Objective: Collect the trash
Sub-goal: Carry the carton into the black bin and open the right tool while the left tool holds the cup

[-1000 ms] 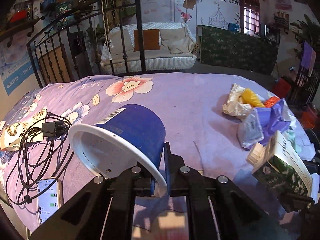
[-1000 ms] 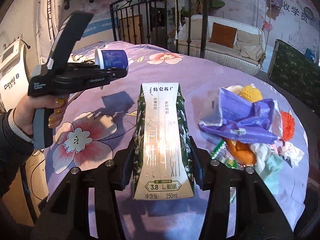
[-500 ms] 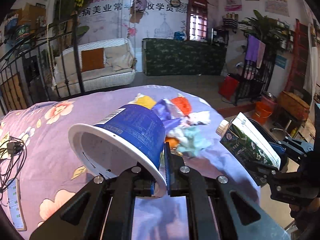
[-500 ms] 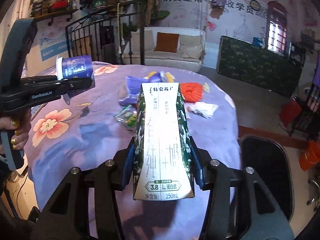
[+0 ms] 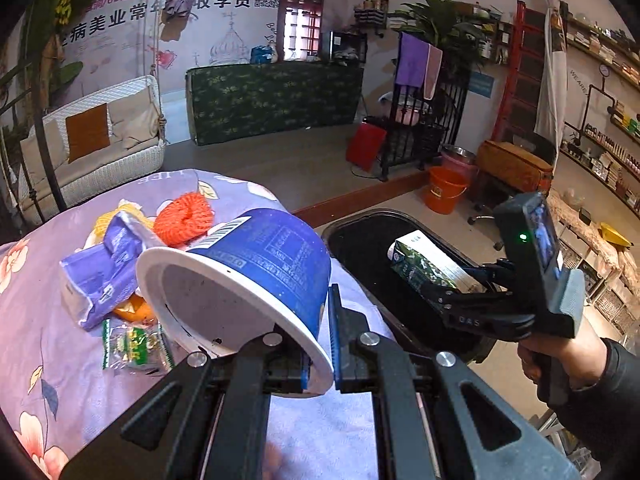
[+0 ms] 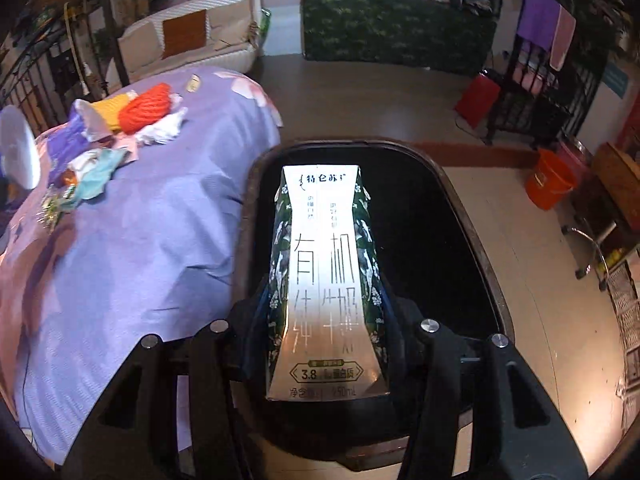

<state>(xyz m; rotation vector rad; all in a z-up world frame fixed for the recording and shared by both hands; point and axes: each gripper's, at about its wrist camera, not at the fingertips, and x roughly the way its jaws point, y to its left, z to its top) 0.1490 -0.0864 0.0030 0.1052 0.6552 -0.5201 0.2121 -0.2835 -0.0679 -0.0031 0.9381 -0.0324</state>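
blue plastic cup point(image 5: 256, 264) with a white rim is pinched at the rim by the left gripper point(image 5: 320, 344), jaws closed on the cup wall, one finger inside and one outside; cup lies tilted, mouth facing the camera, over the purple floral tablecloth point(image 5: 48, 360). right gripper point(image 6: 326, 320) clamps a green-and-white milk carton point(image 6: 326, 280) by its two sides, carton pointing away along the fingers, hanging over the open mouth of the black trash bin point(image 6: 472, 240). left wrist view alone shows the right hand point(image 5: 560, 356) on its handle and the carton from the side, above the bin beside the table edge. it also shows the leftover pile just behind the cup: purple wrapper point(image 5: 100, 272), orange net point(image 5: 184, 218), green packet point(image 5: 136, 346). right wrist view alone shows the bin's full rim touching the cloth's hanging edge, and the carton's front print. only a white sliver of the cup's rim shows at that view's left edge. orange bucket point(image 6: 548, 184) stands on the floor well apart.
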